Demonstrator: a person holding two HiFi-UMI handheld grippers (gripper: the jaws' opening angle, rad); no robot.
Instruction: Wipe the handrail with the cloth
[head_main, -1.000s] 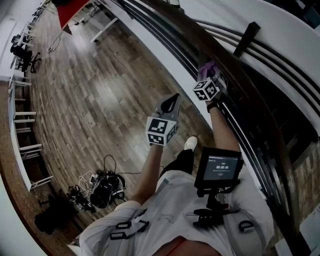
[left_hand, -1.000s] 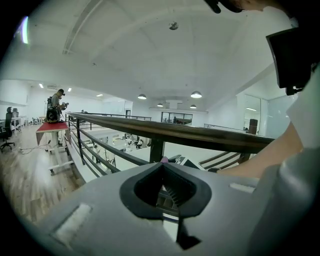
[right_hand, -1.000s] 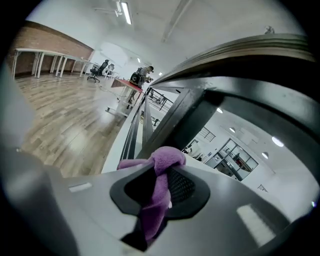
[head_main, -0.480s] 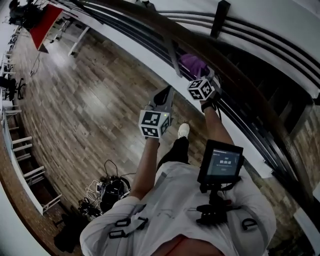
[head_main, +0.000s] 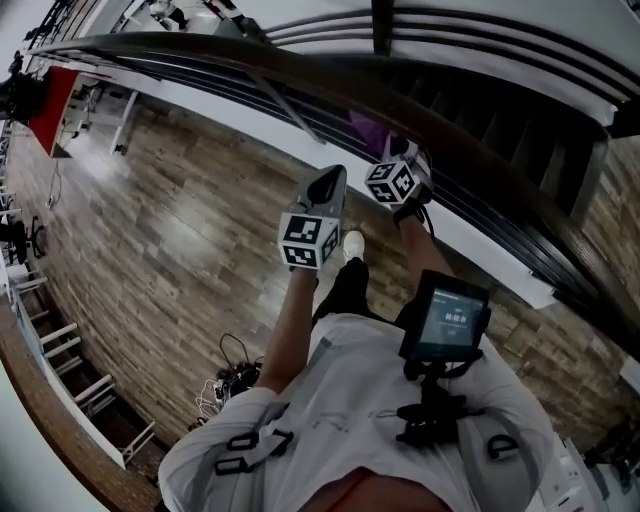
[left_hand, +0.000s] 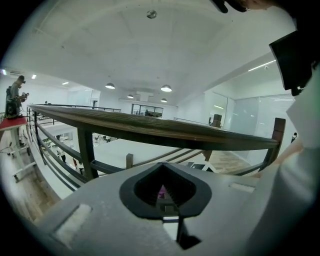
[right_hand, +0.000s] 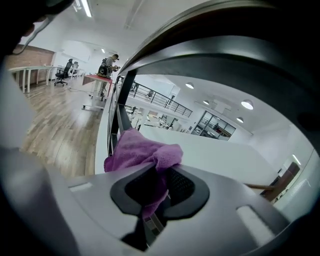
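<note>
Cloth (right_hand: 142, 150) is pinched in the right gripper's (head_main: 388, 150) closed jaws, up at the handrail's (head_main: 230, 50) near side; since a second ago it has travelled on along the rail, so wiping looks under way; the left gripper (head_main: 331, 182) rides beside, as before, jaws together and empty.

White shirt (head_main: 350, 400), black straps (head_main: 245, 452), white shoe (head_main: 352, 243).
</note>
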